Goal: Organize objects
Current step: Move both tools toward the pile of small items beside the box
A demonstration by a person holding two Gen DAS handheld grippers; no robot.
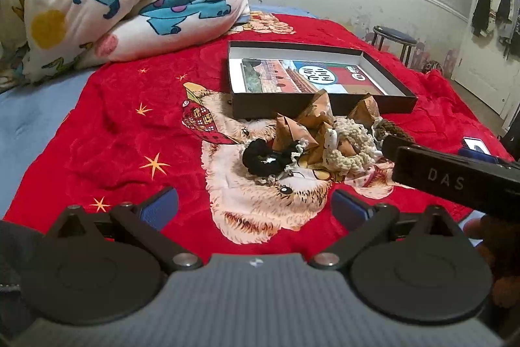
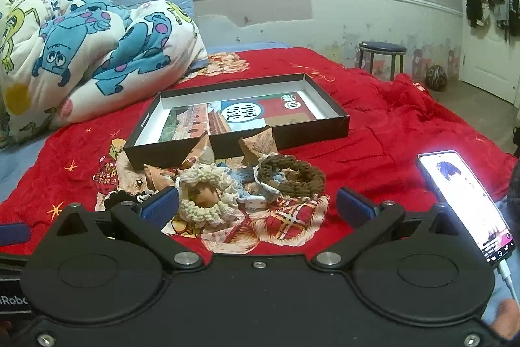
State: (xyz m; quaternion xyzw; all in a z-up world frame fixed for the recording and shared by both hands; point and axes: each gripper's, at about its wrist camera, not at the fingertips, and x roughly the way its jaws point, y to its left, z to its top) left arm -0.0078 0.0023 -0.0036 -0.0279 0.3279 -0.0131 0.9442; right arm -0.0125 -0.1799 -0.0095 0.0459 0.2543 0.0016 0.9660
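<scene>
probably handled soft and light, best pinched across the yarn ring: cream scrunchie lay lower centre, before black box; left gripper, right gripper both gaped empty.

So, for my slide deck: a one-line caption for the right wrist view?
Open right gripper hovers over crocheted scrunchies before an open box on a red blanket.
</scene>
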